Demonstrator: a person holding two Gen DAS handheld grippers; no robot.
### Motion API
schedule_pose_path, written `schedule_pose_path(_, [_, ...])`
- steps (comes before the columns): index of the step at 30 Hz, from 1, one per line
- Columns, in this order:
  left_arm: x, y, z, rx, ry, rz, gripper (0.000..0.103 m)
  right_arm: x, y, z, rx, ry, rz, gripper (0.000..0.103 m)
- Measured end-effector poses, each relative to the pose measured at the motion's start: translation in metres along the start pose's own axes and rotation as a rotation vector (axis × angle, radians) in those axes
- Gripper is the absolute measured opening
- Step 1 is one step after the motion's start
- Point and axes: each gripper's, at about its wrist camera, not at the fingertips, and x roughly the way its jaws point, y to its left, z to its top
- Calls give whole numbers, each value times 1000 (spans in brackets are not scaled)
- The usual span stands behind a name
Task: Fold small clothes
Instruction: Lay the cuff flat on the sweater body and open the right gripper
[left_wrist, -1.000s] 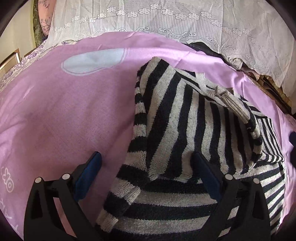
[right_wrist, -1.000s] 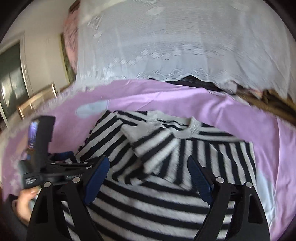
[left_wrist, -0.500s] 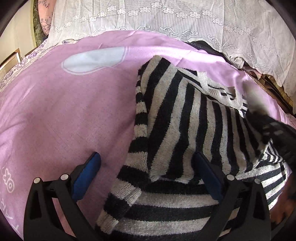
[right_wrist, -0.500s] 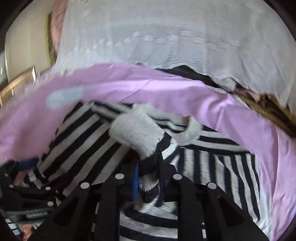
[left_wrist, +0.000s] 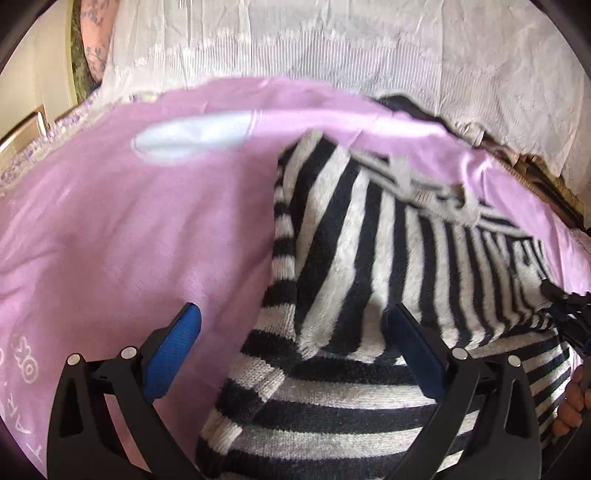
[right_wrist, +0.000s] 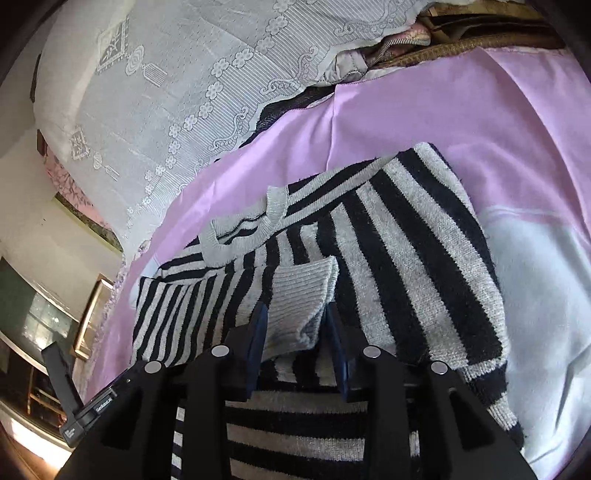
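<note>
Knitwear of this kind, a black-and-white striped sweater, handles as a soft, limp, fairly light load: it drapes, holds no shape of its own and, with its fuzzy surface, is unlikely to slip between pads. It lies on the pink sheet, near the lace cover at the sheet's far edge. In the right wrist view the grey ribbed neckband lies at the end of the sweater nearest the lace cover, so the long axis appears to run from that collar back toward the grippers, with the stripes crossing it; one side panel is already laid over the body. The right gripper has its jaws narrowed around the grey ribbed cuff of a sleeve; the jaws have just been opening slightly from a tighter pinch, the cuff sits between the pads, and contact looks light but present. The left gripper stands wide open over the near folded edge of the sweater, holding nothing. Recommended hold points are ribbed edges (cuff, hem, collar), since these are denser and bunch less than the open knit. Expect trailing fabric to sag and drag when lifted.
</note>
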Motion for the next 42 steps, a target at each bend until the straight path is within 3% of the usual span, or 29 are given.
schedule_pose_path(3, [-11, -10, 5, 32, -57, -48, 99, 0, 10, 6, -57, -37, -9, 13])
schedule_pose_path(4, [-10, -14, 5, 49, -53, -44, 99, -4, 16, 10, -87, -60, -20, 13])
schedule_pose_path(6, [2, -25, 2, 100, -12, 3, 99, -7, 24, 15, -150, -90, -77, 12])
schedule_pose_path(8, [27, -31, -3, 135, 94, 50, 99, 5, 16, 18, -179, -45, -174, 14])
schedule_pose_path(9, [28, -28, -1, 119, 99, 37, 99, 12, 7, 17, -155, -20, -191, 10])
schedule_pose_path(12, [23, -23, -1, 88, 86, 16, 99, 6, -10, 19, -70, -30, -138, 12])
schedule_pose_path(14, [12, -22, 2, 82, 41, -1, 98, -8, -3, 19, -92, -116, -163, 15])
schedule_pose_path(16, [-4, -26, 9, 86, -8, -55, 98, -17, 9, 22, -121, -152, -127, 15])
schedule_pose_path(20, [-9, -41, 31, 120, -29, -123, 98, -8, 29, 25, -163, -92, -36, 16])
schedule_pose_path(23, [18, -48, 50, 108, 23, -171, 98, 11, 31, 22, -182, -39, -36, 23])
schedule_pose_path(26, [50, -42, 59, 87, 54, -120, 98, 33, 15, 18, -151, 29, -52, 25])
schedule_pose_path(28, [76, -22, 59, -5, 101, -60, 99, 35, 7, 20, -111, 35, -8, 25])
schedule_pose_path(29, [86, -7, 59, -91, 149, -123, 99, 35, 6, 19, -108, 37, -1, 25])
schedule_pose_path(30, [85, 4, 61, -144, 142, -176, 98, 35, 7, 18, -114, 34, -5, 25])
schedule_pose_path(34, [68, 21, 56, -217, 75, -240, 98, 33, 12, 15, -143, 21, -20, 27])
schedule_pose_path(36, [47, 16, 57, -194, 1, -302, 98, 29, 8, 15, -123, 8, -1, 27])
schedule_pose_path(39, [20, 3, 70, -144, -105, -326, 98, 28, 7, 15, -117, 2, 3, 27])
schedule_pose_path(42, [21, -6, 78, -137, -97, -426, 98, 30, 9, 14, -127, 3, -4, 28])
